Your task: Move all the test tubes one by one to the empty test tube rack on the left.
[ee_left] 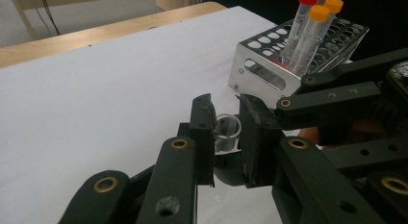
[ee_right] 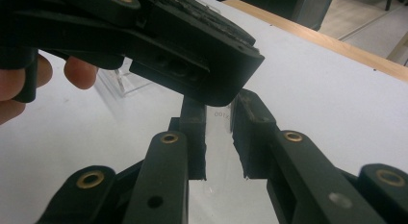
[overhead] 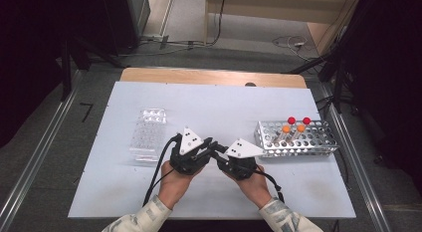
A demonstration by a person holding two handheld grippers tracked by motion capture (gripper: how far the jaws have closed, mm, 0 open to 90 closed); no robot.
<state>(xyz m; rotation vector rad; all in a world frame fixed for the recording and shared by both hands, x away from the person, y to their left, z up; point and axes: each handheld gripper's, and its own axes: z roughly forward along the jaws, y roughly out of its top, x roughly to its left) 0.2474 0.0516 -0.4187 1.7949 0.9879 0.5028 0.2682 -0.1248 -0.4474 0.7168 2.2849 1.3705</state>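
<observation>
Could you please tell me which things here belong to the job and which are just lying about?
In the job: clear tube, between the jaws of left gripper and right gripper; likely metal rack with capped tubes.
Lying about: floor cables, perhaps clear plastic rack.

Shiny perforated metal rack (overhead: 298, 140); clear glossy plastic tube (ee_left: 226, 130).

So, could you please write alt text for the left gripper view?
A hand-held gripper clamps a clear open tube between its black jaws above a white table. Behind it, a metal rack holds orange- and red-capped tubes.
</observation>
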